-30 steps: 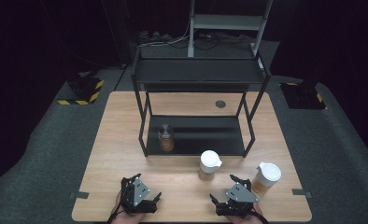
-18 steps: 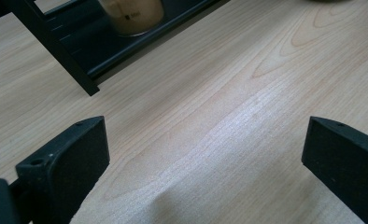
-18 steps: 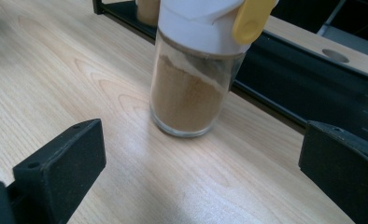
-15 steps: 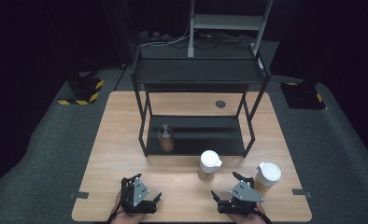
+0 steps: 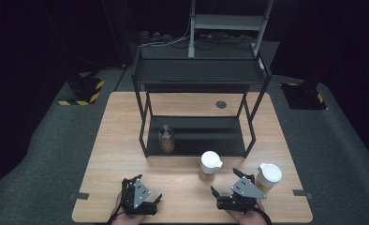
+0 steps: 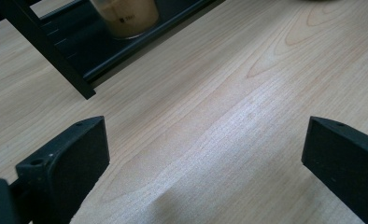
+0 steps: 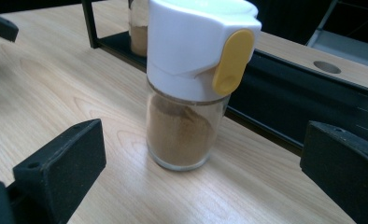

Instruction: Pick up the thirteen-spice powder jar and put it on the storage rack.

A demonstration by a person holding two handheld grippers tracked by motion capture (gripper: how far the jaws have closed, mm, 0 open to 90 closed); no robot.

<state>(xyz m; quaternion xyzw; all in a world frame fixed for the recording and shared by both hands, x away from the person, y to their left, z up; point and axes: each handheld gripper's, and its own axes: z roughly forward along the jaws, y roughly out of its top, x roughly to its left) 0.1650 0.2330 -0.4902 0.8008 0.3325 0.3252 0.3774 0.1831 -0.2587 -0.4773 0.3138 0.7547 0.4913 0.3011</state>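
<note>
Wood table (image 5: 126, 140), dark room. Left gripper (image 5: 143, 202) near-left, jaws wide, idle. Jar (image 5: 166, 138) on rack (image 5: 196, 77) shelf. Right gripper (image 5: 226, 182) released, aimed at shaker (image 7: 191, 88) just ahead; probably grasp not yet started. Second shaker (image 5: 268, 177) right.

The table (image 5: 121, 140) is pale wood with wavy grain, and the rack (image 5: 199, 75) on it is black. The spice jar (image 7: 191, 88) is clear glass with brown powder, a white cap and a yellow tab. A second jar (image 5: 268, 177) also has a white cap. Both grippers, left (image 5: 143, 199) and right (image 5: 229, 190), are black with grey plates. The floor (image 5: 47, 140) is dark grey, with yellow-and-black stripes on a block (image 5: 82, 93)
</note>
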